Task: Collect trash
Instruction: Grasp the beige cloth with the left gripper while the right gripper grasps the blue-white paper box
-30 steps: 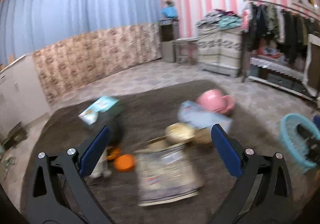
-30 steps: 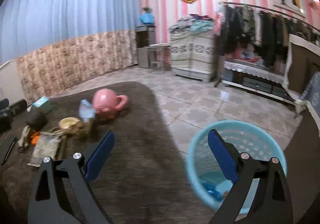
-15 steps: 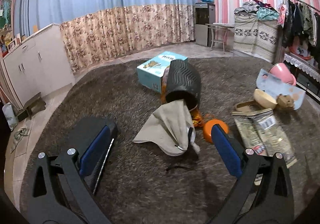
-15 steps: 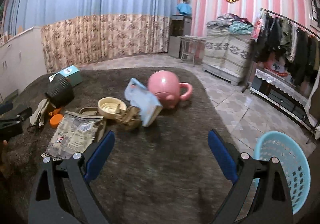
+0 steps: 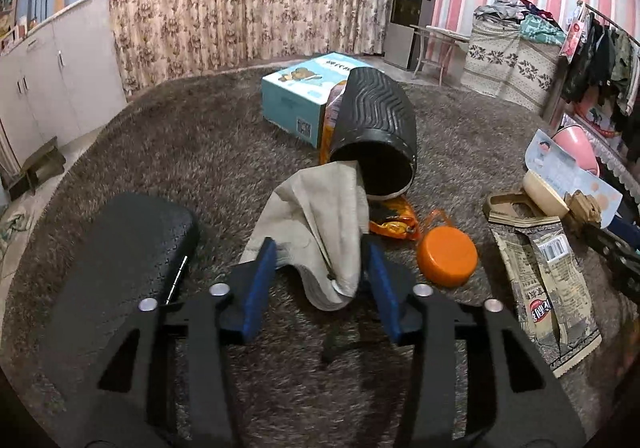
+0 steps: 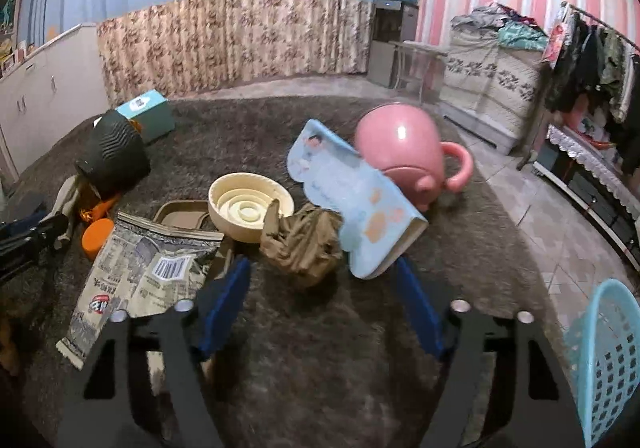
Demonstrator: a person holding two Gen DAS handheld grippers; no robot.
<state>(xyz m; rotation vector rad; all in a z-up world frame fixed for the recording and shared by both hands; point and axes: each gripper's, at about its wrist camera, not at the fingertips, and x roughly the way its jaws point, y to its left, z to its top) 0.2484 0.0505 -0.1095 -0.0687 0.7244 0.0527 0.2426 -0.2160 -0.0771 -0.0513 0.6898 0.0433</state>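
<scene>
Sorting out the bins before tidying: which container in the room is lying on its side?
The black ribbed bin lies tipped over on the carpet, beige cloth spilling from its mouth. The blue basket stands upright.

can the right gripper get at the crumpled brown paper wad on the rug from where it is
Probably yes: the right gripper, jaws closing, sits just short of the crumpled brown paper wad with only bare rug between, though the pale blue booklet crowds one side.

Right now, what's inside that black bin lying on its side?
A beige cloth hangs out of the tipped black bin's mouth onto the rug. The inside behind it looks dark; anything deeper cannot be seen. An orange wrapper lies under the rim.
</scene>
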